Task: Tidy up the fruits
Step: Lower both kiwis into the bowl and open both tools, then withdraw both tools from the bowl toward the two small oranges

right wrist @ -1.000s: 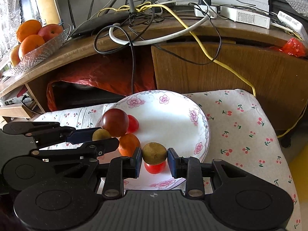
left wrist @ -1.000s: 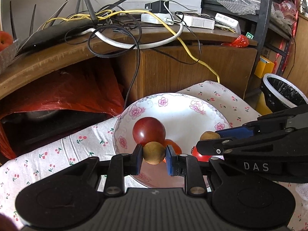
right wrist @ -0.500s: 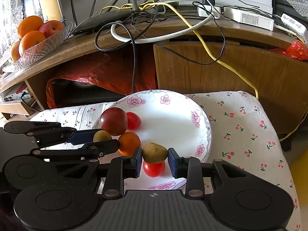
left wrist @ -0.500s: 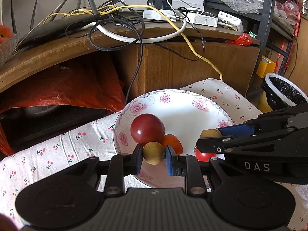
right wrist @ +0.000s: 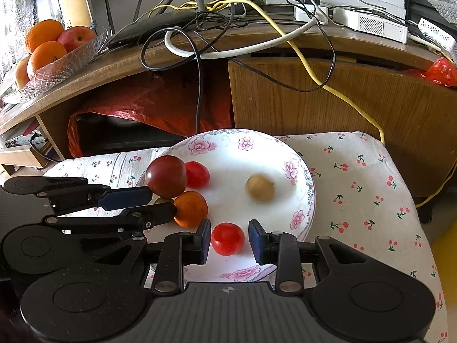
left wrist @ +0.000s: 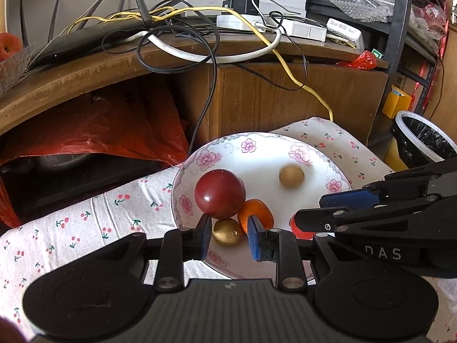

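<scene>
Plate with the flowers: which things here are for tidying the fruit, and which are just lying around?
For the job: plate, dark red fruit, orange fruit, near tomato, far tomato, loose brown fruit, brown fruit at the left tool.
Just lying around: cables, glass fruit bowl, bin, red bag.

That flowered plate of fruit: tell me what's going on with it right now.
A person is sorting small fruits on the flowered plate with two hand-held grippers. The left hand-held gripper has a small brown fruit between its open jaws, beside the dark red fruit and the orange one. The right hand-held gripper is open around a red tomato. Another brown fruit lies loose, blurred, on the plate.
</scene>
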### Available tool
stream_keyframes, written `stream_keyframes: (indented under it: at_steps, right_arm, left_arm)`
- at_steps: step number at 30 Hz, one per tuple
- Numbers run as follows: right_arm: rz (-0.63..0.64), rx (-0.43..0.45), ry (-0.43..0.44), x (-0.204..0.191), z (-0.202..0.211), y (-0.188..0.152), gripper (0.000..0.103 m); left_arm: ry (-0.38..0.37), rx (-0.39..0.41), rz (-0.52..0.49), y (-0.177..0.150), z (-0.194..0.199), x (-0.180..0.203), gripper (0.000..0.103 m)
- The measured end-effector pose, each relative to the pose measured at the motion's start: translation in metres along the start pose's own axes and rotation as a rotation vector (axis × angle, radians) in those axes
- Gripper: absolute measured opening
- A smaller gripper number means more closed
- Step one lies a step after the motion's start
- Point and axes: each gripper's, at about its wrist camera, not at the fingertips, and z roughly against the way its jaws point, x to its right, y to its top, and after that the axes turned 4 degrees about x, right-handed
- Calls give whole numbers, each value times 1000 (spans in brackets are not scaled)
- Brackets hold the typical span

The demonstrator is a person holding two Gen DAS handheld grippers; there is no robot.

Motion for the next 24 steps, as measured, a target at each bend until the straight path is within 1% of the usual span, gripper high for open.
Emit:
stream_keyframes:
  at_steps: [7,17,24]
  right_arm:
    - [8,-1,2,-1,3,-1,28]
    - [23,3,20,-9,13,-1,28]
    - [38,-3,29,-17,27,-8,28]
  left_arm:
    - [10,-7,-9,-2,3,1,40]
    - [21,-8,-13,-4,16,-1,41]
    - [28,-12,-26,-10,37,2,41]
